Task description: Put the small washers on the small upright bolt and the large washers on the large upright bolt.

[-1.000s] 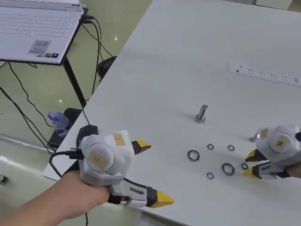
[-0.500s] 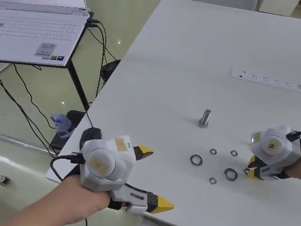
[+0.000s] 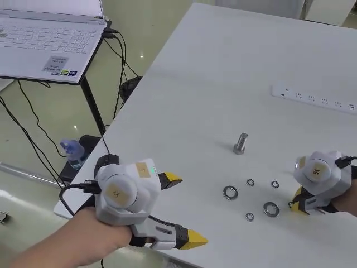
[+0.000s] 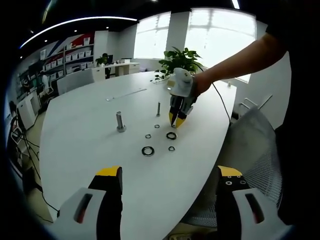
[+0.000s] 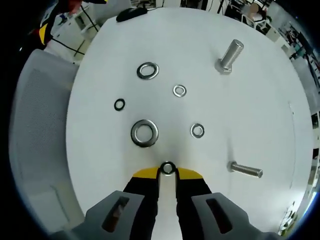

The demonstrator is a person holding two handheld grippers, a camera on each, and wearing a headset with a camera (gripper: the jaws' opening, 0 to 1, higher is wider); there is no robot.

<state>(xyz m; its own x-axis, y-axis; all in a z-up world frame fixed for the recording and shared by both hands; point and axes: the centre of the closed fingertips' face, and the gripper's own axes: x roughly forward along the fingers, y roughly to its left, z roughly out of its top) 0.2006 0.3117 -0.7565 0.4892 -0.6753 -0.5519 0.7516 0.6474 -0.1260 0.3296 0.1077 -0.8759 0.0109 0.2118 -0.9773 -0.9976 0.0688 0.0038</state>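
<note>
Head view first: the left gripper (image 3: 183,209) hangs at the near edge of the table (image 3: 223,67), jaws spread wide, nothing between them. The right gripper (image 3: 295,204) is tipped down onto the tabletop just beside a large washer (image 3: 271,209). The second large washer (image 3: 230,192) lies to its left, and the large bolt (image 3: 240,143) stands upright beyond them. Loose around these lie one small washer (image 3: 250,182), another small washer (image 3: 275,184) and a third small washer (image 3: 250,216). A power strip (image 3: 312,94) lies far back, a laptop (image 3: 44,33) off to the side. Over to the left gripper view: its own jaws gape, empty, well apart from the work, and the small bolt (image 4: 158,108) stands upright just behind the right gripper's tips. Now the right gripper view, and here's the catch: the jaws are drawn in to a narrow slit with a fourth small washer (image 5: 167,168) nipped at the yellow tips; whether it is off the table I cannot tell. The small bolt lies near, off to the right in this view, its shaft pointing up, so the washer must arrive flat and drop down over the top. The right gripper is far the nearer. Count: two bolts, two large washers, four small.
</note>
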